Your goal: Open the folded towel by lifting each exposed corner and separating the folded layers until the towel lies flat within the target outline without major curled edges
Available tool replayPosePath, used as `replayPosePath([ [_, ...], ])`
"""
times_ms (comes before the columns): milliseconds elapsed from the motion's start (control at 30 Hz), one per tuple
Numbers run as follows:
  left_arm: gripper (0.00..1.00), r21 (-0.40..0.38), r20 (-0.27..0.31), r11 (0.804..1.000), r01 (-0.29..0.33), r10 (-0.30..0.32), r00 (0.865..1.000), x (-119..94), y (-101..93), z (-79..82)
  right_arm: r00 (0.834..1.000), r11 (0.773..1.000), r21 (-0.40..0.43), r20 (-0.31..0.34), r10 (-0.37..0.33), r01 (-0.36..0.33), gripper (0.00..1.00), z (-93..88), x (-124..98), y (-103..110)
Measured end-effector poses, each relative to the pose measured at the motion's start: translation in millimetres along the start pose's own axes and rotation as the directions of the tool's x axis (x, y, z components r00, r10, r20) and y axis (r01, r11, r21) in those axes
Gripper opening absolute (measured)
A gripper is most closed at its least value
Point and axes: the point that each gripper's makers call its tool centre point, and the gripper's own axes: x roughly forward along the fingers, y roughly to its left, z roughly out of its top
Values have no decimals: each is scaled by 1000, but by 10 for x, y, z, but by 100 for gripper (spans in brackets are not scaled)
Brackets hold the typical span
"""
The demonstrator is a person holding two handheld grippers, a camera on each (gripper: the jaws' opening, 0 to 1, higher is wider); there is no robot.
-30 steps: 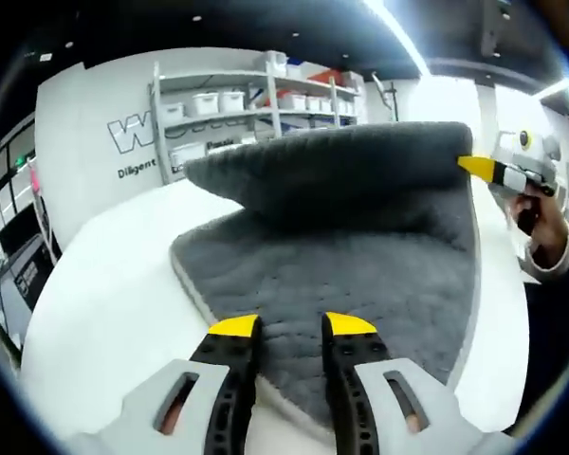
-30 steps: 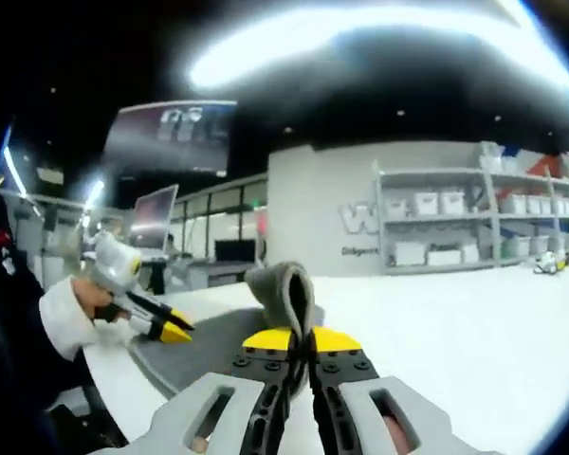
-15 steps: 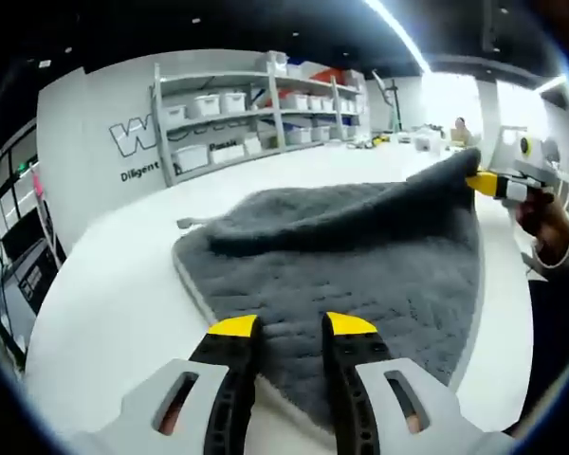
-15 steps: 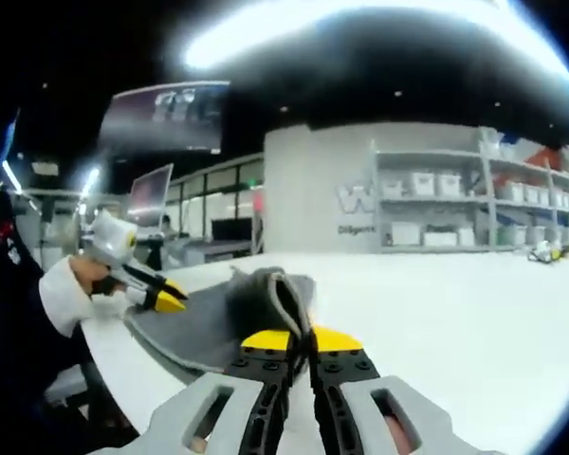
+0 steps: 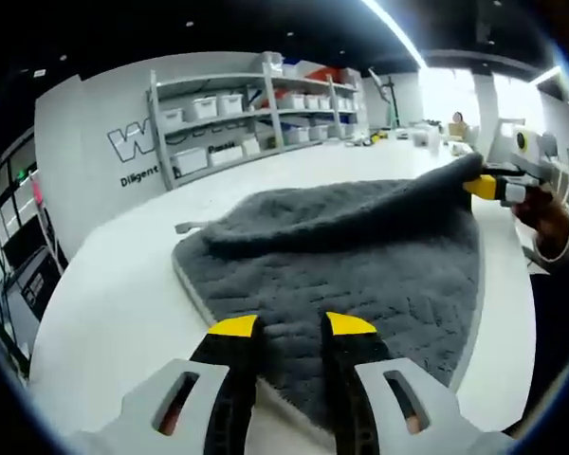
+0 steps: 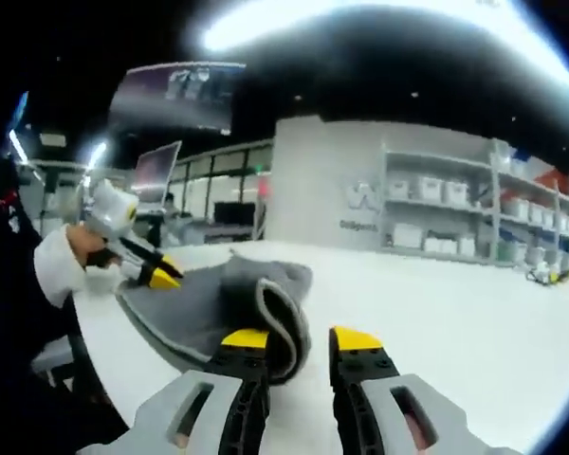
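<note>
Right tongs (image 6: 302, 339) have let go of towel (image 5: 360, 256); left tongs (image 5: 292, 327) parted, shelves (image 5: 256, 114) behind.

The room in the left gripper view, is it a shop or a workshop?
Probably a lab or workshop, not a shop: metal shelves hold white storage bins, big lettering marks the wall, and the grey towel lies on a large white table.

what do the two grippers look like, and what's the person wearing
Both the left gripper and the right gripper have light grey bodies with slotted cutouts, black fingers and yellow tips. Where a wrist shows, the person wears a white cuff under a dark sleeve.
</note>
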Motion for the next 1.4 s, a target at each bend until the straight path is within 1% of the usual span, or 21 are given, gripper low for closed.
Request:
replayPosePath([
  [133, 25, 3, 0, 1000, -4, 4, 1000, 0, 2, 2, 1000, 990, -139, -6, -22, 20, 26, 43, 82, 36],
  [200, 25, 6, -2, 1000, -8, 8, 1000, 1, 2, 4, 1000, 986, -165, -8, -14, 13, 30, 54, 122, 107],
  [233, 25, 11, -2, 1000, -10, 10, 1000, 2, 2, 5, 1000, 979, -204, -8, -7, 5, 32, 55, 151, 146],
  [267, 25, 15, -2, 1000, -10, 10, 1000, 3, 0, 7, 1000, 972, -233, -25, -7, 1, 34, 28, 175, 153],
  [300, 25, 17, -3, 1000, -12, 12, 1000, 4, 0, 8, 999, 967, -256, -45, -10, -2, 36, -3, 196, 152],
  [367, 25, 19, -3, 1000, -11, 11, 1000, 6, 2, 9, 998, 957, -289, -58, -19, 2, 40, -29, 232, 153],
  [433, 25, 17, -3, 1000, -9, 10, 1000, 8, 6, 9, 997, 937, -348, -65, -39, 14, 42, -20, 255, 125],
  [533, 25, 12, -1, 1000, -7, 7, 1000, 13, 10, 10, 997, 921, -390, -64, -49, 20, 46, -2, 288, 125],
  [667, 25, 16, -1, 1000, -6, 6, 1000, 17, 15, 14, 996, 888, -459, -80, -49, 7, 47, -19, 318, 145],
  [800, 25, 10, -3, 1000, -4, 4, 1000, 30, 23, 16, 995, 843, -539, -81, -53, 1, 49, 49, 353, 140],
  [900, 25, 18, -3, 1000, -7, 7, 1000, 29, 26, 19, 996, 781, -624, -78, -52, -8, 48, 125, 398, 208],
  [933, 25, 20, -3, 1000, -9, 9, 1000, 25, 21, 19, 996, 765, -644, -70, -52, -5, 48, 163, 409, 242],
  [967, 25, 25, -3, 1000, -11, 11, 1000, 22, 19, 20, 997, 758, -652, -66, -49, -6, 48, 188, 418, 284],
  [1133, 24, 29, -1, 1000, -13, 13, 1000, 22, 30, 25, 997, 741, -671, -71, -41, -17, 48, 244, 476, 417],
  [1200, 24, 30, -1, 999, -13, 13, 1000, 18, -11, 27, 996, 720, -693, -87, -36, -35, 48, 248, 513, 468],
  [1233, 24, 31, -1, 999, -13, 14, 1000, 17, -19, 28, 993, 697, -714, -112, -29, -60, 48, 226, 536, 499],
  [1267, 24, 32, -1, 999, -13, 13, 1000, 16, -21, 28, 990, 682, -727, -136, -30, -79, 48, 197, 556, 522],
  [1300, 24, 31, -2, 999, -13, 13, 1000, 16, -22, 27, 991, 686, -724, -129, -30, -74, 48, 202, 582, 539],
  [1333, 24, 30, -2, 999, -13, 13, 1000, 16, -23, 26, 991, 679, -730, -129, -31, -74, 48, 199, 593, 545],
  [1367, 24, 31, -2, 999, -13, 13, 1000, 13, -21, 27, 990, 661, -747, -134, -34, -78, 48, 182, 618, 554],
  [1400, 24, 32, -2, 999, -14, 14, 1000, 11, -16, 28, 990, 658, -749, -138, -37, -79, 49, 169, 629, 556],
])
